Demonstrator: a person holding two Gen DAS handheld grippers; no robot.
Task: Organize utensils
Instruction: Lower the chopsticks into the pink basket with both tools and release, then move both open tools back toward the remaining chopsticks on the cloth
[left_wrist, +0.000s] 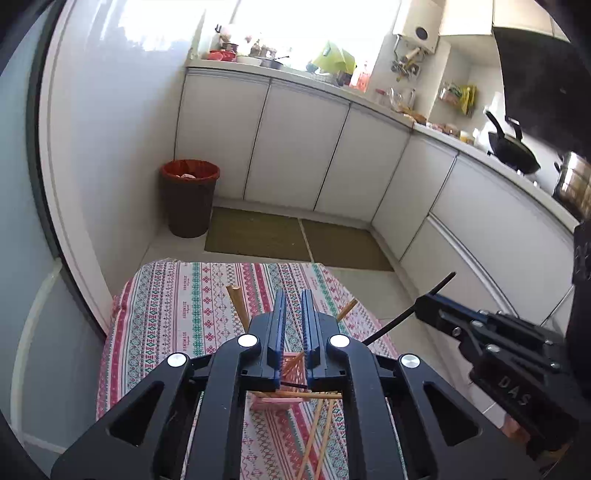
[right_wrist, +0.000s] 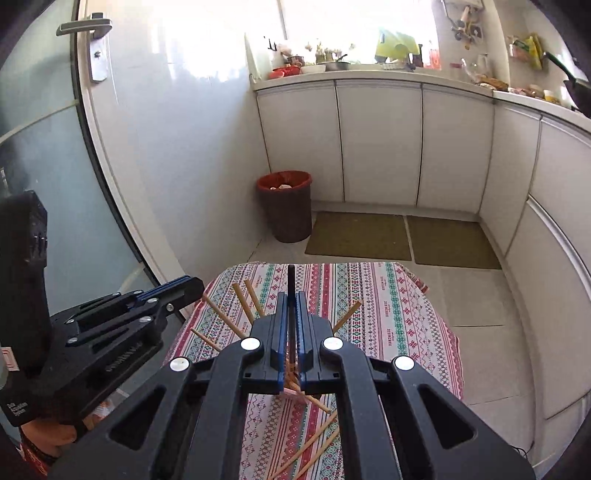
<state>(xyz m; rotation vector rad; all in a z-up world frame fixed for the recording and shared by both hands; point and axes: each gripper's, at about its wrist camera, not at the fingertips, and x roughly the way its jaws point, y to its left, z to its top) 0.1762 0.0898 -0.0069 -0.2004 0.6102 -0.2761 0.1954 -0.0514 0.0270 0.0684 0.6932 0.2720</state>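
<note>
We are holding the right gripper (right_wrist: 291, 295) above the counter (right_wrist: 388, 295), which is draped in a striped patterned cloth, and its jaws are pinching a black chopstick (right_wrist: 291, 277). The stick is standing up between the blue pads, its tip poking out past their ends. In the left wrist view the same black chopstick (left_wrist: 413, 308) is running slantwise through the right gripper (left_wrist: 428, 306), one end sticking up beyond the jaws and the other trailing down toward the cloth.

We are carrying the left gripper (left_wrist: 293, 295) over the middle of the counter (left_wrist: 177, 314), with its jaws nearly closed, a thin slit showing between the pads and nothing in it. In the right wrist view the left gripper (right_wrist: 192, 286) is hanging off the left edge of the counter.

Wooden chopsticks (right_wrist: 243, 299) are lying scattered on the cloth below both grippers, apart from the jaws: a few fanned toward the left edge, one (right_wrist: 347, 315) angled to the right, and more (left_wrist: 319, 432) crossing near the near edge. A pink basket (left_wrist: 291, 365) is sitting under the left jaws, mostly hidden by them.
</note>
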